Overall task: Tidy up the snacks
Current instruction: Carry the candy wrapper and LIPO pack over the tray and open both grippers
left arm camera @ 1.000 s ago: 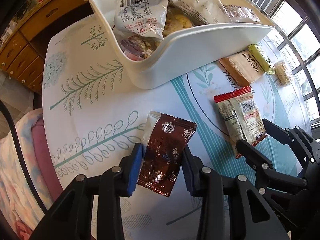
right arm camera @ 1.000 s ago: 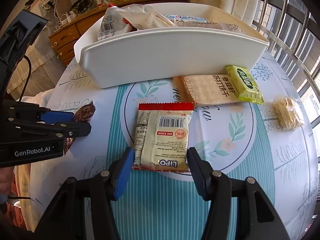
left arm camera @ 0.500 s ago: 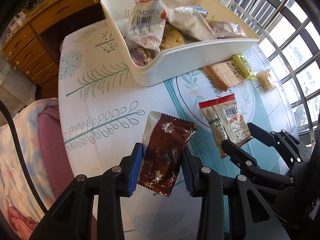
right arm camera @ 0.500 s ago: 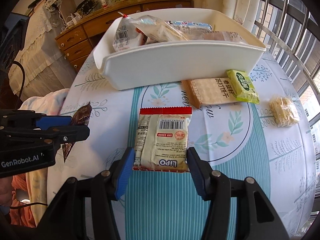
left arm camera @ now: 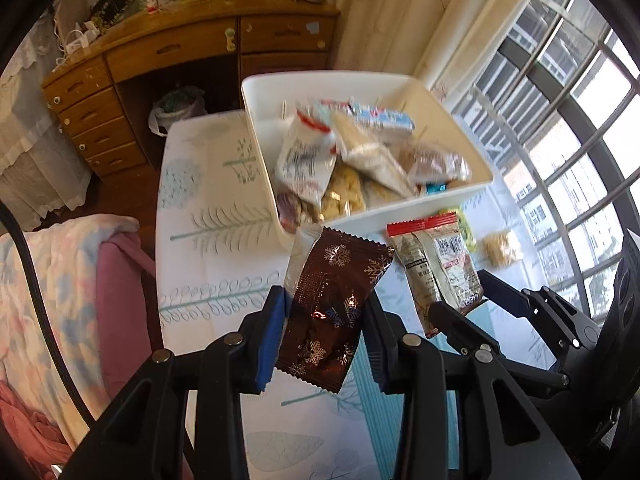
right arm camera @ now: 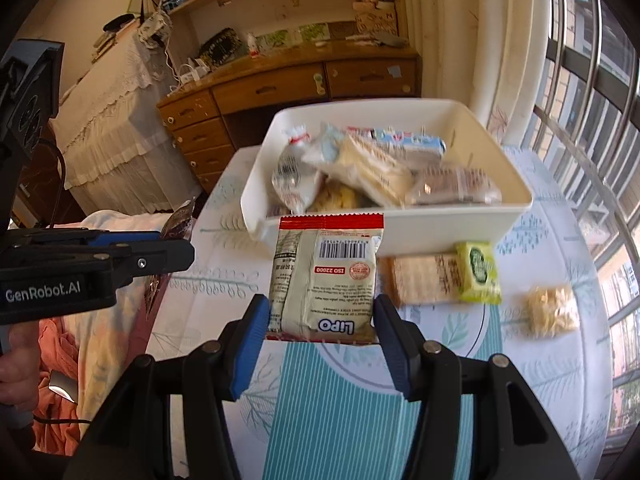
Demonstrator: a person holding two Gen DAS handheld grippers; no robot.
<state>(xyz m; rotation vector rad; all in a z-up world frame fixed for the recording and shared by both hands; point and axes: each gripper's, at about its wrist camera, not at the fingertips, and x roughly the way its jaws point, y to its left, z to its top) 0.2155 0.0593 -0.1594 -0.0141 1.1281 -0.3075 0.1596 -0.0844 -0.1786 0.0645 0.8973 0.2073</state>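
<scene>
My left gripper (left arm camera: 326, 316) is shut on a brown foil packet with snowflakes (left arm camera: 334, 308), held in the air above the tablecloth. My right gripper (right arm camera: 320, 320) is shut on a cream LiPO packet with a red top edge (right arm camera: 326, 276), also lifted; the same packet (left arm camera: 438, 264) shows in the left wrist view, to the right. Ahead of both stands a white bin (right arm camera: 400, 226), holding several snack packets. The left gripper (right arm camera: 120, 254) shows at the left of the right wrist view, level with the bin's near wall (left arm camera: 400, 216).
On the table (right arm camera: 340, 400) right of the bin lie a tan cracker pack (right arm camera: 420, 280), a green packet (right arm camera: 478, 270) and a clear pack of pale biscuits (right arm camera: 550, 312). A wooden drawer unit (left arm camera: 120, 80) stands behind. A chair with blankets (left arm camera: 60, 280) sits at left; window bars at right.
Both grippers have risen well above the table with their packets still gripped. The bin now sits lower in both views, with its inside showing.
</scene>
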